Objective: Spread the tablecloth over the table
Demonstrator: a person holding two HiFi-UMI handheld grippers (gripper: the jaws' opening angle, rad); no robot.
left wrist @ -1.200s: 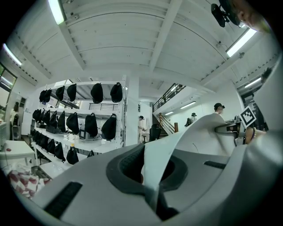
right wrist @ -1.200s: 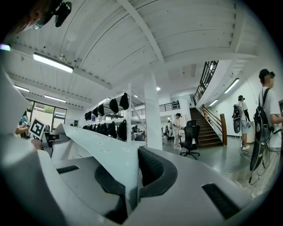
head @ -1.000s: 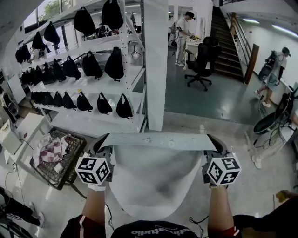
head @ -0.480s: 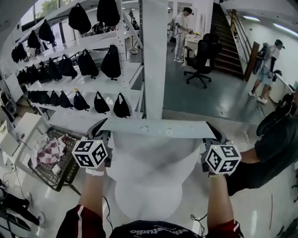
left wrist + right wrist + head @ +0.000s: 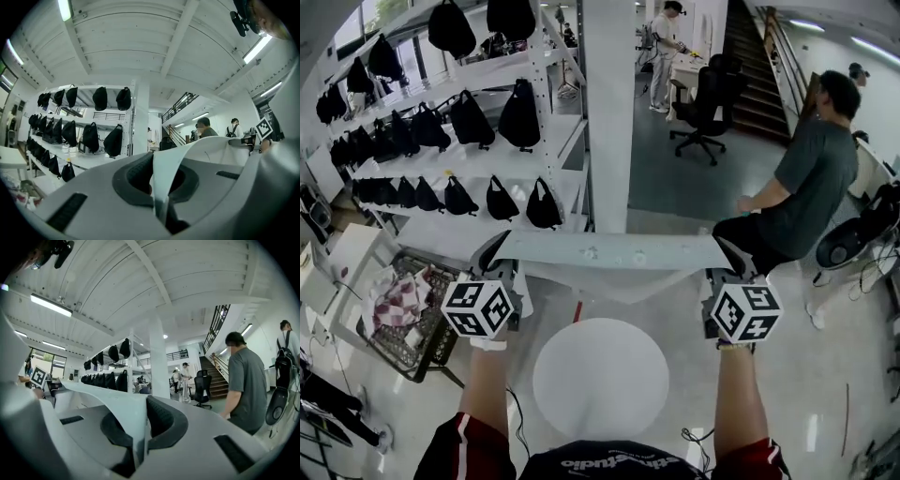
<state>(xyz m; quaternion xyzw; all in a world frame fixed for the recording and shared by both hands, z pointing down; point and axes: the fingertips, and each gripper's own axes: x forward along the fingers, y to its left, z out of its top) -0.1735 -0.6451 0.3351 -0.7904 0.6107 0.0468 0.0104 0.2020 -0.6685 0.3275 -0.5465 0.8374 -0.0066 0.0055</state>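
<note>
A pale grey tablecloth (image 5: 609, 251) is stretched in a taut band between my two grippers, above the far side of a round white table (image 5: 600, 375), whose top lies bare. My left gripper (image 5: 494, 261) is shut on the cloth's left end and my right gripper (image 5: 727, 262) on its right end. In the left gripper view the jaws (image 5: 158, 183) pinch a fold of the cloth (image 5: 220, 150), which runs off to the right. The right gripper (image 5: 139, 427) clamps the cloth (image 5: 93, 394), which runs off to the left. Both grippers point level.
A white pillar (image 5: 609, 112) and shelves of black bags (image 5: 487, 122) stand ahead. A wire basket with checked cloths (image 5: 403, 314) sits on the floor at left. A person in a grey shirt (image 5: 802, 187) stands close at right, near a fan (image 5: 844, 248). An office chair (image 5: 712, 103) is farther back.
The cloth hung down over the table; now it is pulled up into a flat band and the tabletop shows. Both grippers moved forward and slightly up. A person walked in at right.
</note>
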